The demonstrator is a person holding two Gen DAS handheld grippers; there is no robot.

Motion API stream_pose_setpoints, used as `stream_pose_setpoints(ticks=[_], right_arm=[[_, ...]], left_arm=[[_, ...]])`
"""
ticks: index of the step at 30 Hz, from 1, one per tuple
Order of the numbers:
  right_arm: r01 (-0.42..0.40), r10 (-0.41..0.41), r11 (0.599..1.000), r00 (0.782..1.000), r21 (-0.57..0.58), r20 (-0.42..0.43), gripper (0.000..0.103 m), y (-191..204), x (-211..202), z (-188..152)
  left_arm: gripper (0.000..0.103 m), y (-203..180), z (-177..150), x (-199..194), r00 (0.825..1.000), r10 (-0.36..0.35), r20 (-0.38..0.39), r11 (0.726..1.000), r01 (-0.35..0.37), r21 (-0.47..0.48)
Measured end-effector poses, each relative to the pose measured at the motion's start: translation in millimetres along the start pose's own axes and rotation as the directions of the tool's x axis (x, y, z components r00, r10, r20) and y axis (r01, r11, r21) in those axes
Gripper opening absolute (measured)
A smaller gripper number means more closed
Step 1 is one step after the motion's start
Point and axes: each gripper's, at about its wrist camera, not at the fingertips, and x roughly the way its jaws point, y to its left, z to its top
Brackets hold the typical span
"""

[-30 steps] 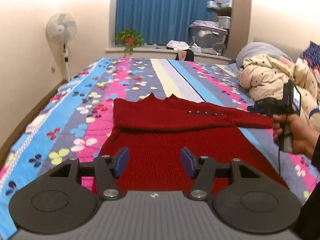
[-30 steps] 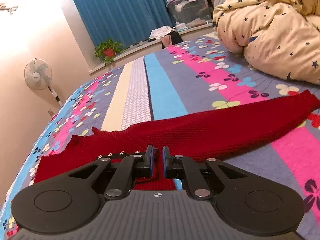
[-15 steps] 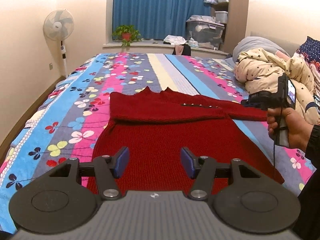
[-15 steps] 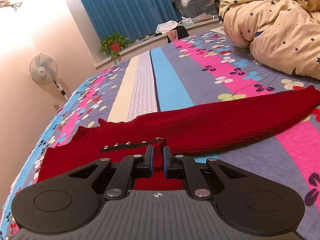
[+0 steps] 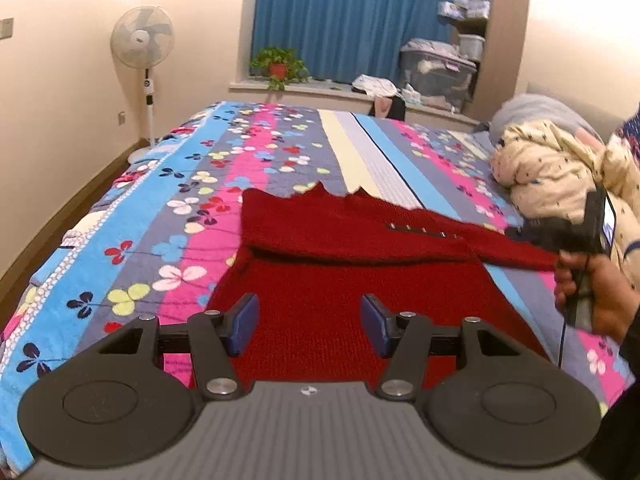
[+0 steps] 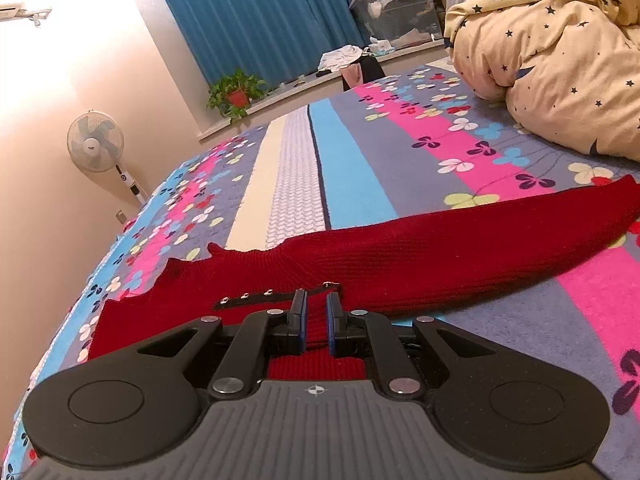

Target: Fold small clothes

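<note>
1. Over the near end of the bed, in the left wrist view, the left gripper (image 5: 308,322) hovers with its jaws wide and nothing between them. The red sweater (image 5: 352,280) lies flat on the striped floral bedspread (image 5: 168,216), its left sleeve folded across the chest and its right sleeve (image 5: 516,254) stretched out toward the person's right hand (image 5: 596,296). The risk here, as I judge it, is that a wide, idle tong coming down on the body panel drags the knit and bunches the hem, or snags the folded sleeve and undoes it.

2. Low over the sweater's shoulder, in the right wrist view, the right gripper (image 6: 316,320) has its jaws drawn narrow. A slim gap shows between the blue pads (image 6: 301,322), and red knit sits behind it, but I cannot tell whether any cloth is pinched. The studded black strip (image 6: 276,294) lies just ahead of the tips, and the long sleeve (image 6: 480,240) runs off to the right. Likely trouble:
   - a thin, shallow pinch lets the loose knit slip out mid-fold;
   - catching both layers lifts the body together with the sleeve;
   - the tips hook the studs and skew the shoulder;
   - the star-print quilt (image 6: 560,52) sits near the cuff, so a wide swing could brush it.
</note>
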Motion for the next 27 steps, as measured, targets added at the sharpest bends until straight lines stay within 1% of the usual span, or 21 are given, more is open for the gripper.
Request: stream_pose_setpoints(ticks=[2, 4, 6, 8, 10, 11, 13, 15, 17, 19, 21, 24, 25, 26, 27], right_arm=[[0.014, -0.014, 1.000, 1.000, 0.006, -0.002, 0.010, -0.3, 1.0, -1.1], [0.008, -0.007, 1.000, 1.000, 0.023, -0.012, 0.010, -1.9, 4.1, -0.1], [0.021, -0.020, 0.999, 1.000, 0.026, -0.009, 0.010, -2.6, 4.0, -0.1], [0.022, -0.022, 0.999, 1.000, 0.037, -0.016, 0.010, -3.6, 5.4, 1.5], [0.023, -0.023, 0.999, 1.000, 0.035, -0.006, 0.010, -4.1, 3.6, 2.2], [0.033, -0.033, 0.999, 0.999, 0.036, -0.005, 0.010, -4.9, 3.3, 2.2], [0.039, -0.038, 0.998, 0.999, 0.052, -0.013, 0.008, -7.1, 5.6, 3.5], [0.049, -0.049, 0.998, 0.999, 0.034, 0.007, 0.002, -5.8, 5.0, 5.1], [0.086, -0.087, 0.996, 0.996, 0.017, 0.037, 0.002, -6.8, 1.6, 6.0], [0.091, -0.093, 0.995, 0.995, 0.047, 0.044, 0.002, -13.4, 0.1, 9.9], [0.095, -0.098, 0.994, 0.993, 0.062, 0.062, 0.002, -21.1, -4.1, 13.2], [0.148, -0.155, 0.984, 0.985, 0.097, 0.070, 0.003, -39.2, -8.0, 16.7], [0.160, -0.170, 0.980, 0.983, 0.122, 0.070, 0.003, -49.5, -7.4, 19.1], [0.175, -0.187, 0.975, 0.979, 0.139, 0.077, 0.003, -58.6, -7.3, 20.7], [0.200, -0.214, 0.968, 0.973, 0.154, 0.086, 0.003, -68.5, -7.6, 21.9]], left_arm=[[0.061, 3.3, 6.7, 2.8, 1.000, 0.006, 0.000, 1.000, -0.006, -0.007], [0.060, 5.7, 11.7, 4.3, 1.000, 0.015, 0.006, 1.000, -0.015, 0.002], [0.057, 8.7, 15.9, 7.1, 1.000, 0.019, -0.003, 1.000, -0.019, 0.006], [0.056, 12.2, 18.6, 8.4, 0.999, 0.034, 0.007, 0.999, -0.035, 0.017], [0.053, 19.3, 21.1, 11.5, 0.999, 0.039, -0.008, 0.999, -0.039, -0.008], [0.050, 21.2, 23.6, 13.4, 0.999, 0.040, -0.009, 0.999, -0.040, 0.003], [0.047, 23.9, 27.0, 14.9, 0.997, 0.067, 0.023, 0.996, -0.068, 0.054], [0.044, 35.1, 28.9, 19.0, 0.997, 0.069, 0.027, 0.997, -0.070, 0.040], [0.043, 46.5, 30.1, 25.3, 0.997, 0.072, 0.038, 0.996, -0.074, 0.052], [0.043, 58.7, 29.2, 33.3, 0.995, 0.083, 0.061, 0.994, -0.088, 0.071], [0.043, 76.0, 26.6, 46.6, 0.995, 0.087, 0.053, 0.996, -0.089, 0.032], [0.043, 93.2, 18.6, 70.2, 0.995, 0.075, 0.068, 0.997, -0.076, 0.012], [0.043, 99.0, 14.7, 78.4, 0.995, 0.080, 0.057, 0.997, -0.079, -0.018], [0.042, 103.8, 14.4, 88.0, 0.997, 0.076, 0.026, 0.996, -0.075, -0.058], [0.041, 106.3, 15.5, 91.8, 0.997, 0.065, 0.034, 0.995, -0.063, -0.073]])
